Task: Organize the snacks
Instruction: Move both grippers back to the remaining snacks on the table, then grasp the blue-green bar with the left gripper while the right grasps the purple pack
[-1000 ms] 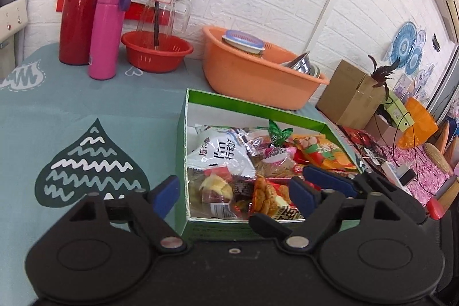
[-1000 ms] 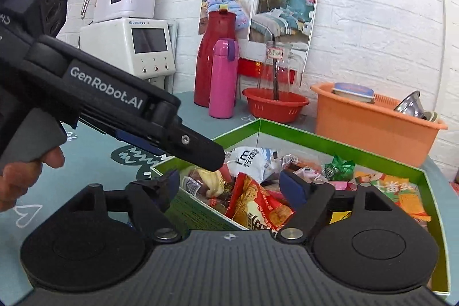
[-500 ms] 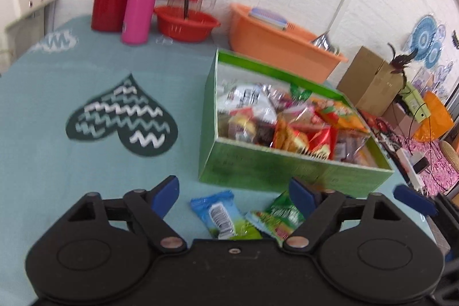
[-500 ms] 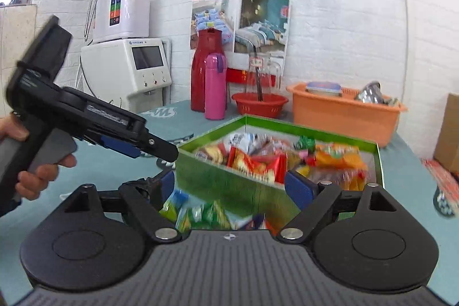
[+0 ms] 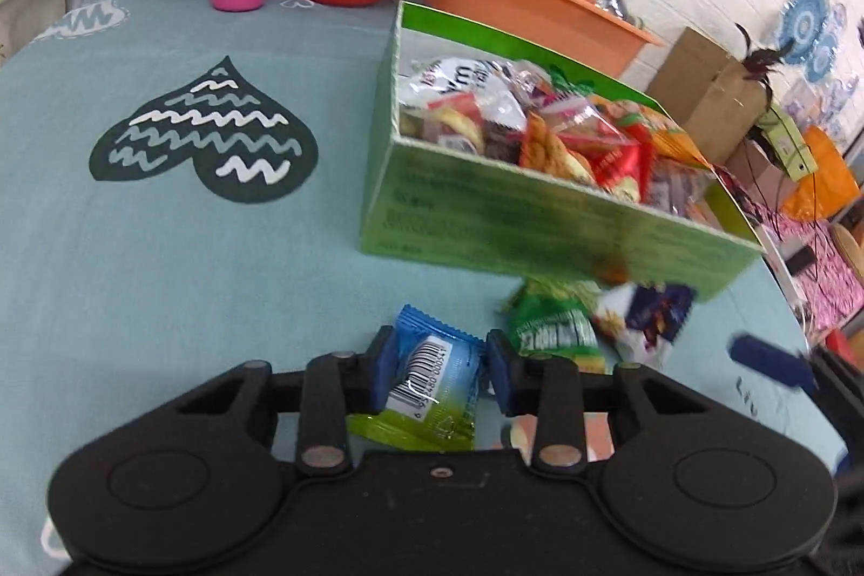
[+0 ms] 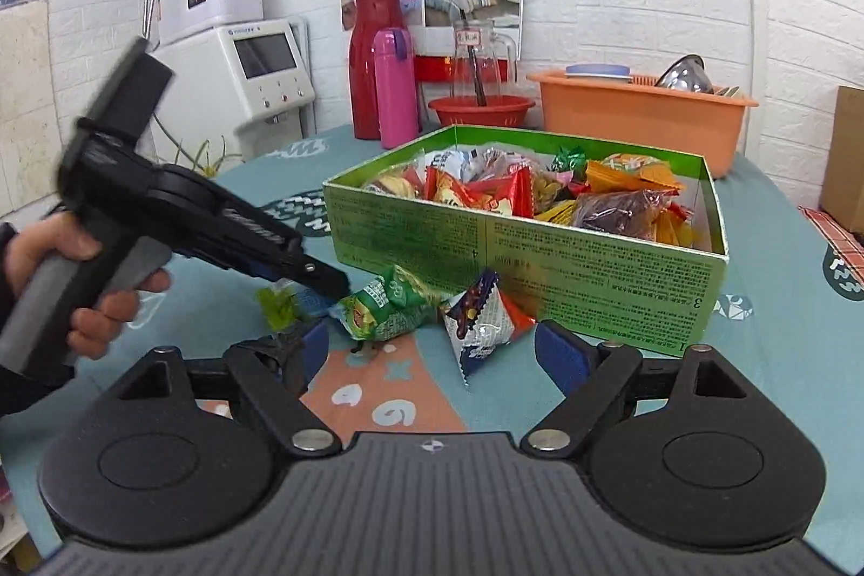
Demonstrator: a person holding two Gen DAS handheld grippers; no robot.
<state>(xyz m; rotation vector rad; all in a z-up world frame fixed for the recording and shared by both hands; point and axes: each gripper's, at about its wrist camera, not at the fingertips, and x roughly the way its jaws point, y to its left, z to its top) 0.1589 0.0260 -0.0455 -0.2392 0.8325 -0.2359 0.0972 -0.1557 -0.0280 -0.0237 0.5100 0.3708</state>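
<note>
Left hand-held gripper [image 5: 438, 368]: blue pads closed against both sides of a blue-and-green snack packet [image 5: 432, 387], barcode facing up. Packet lies on the teal counter [image 5: 162, 252]. Just to its right: a green snack packet [image 5: 556, 327] and a white-and-dark-blue packet [image 5: 645, 314], both close to the near wall of the green box [image 5: 540, 219], which is filled with mixed snacks.

Green box [image 6: 540, 263] side panels: 1, 3, 4 (small)
</note>
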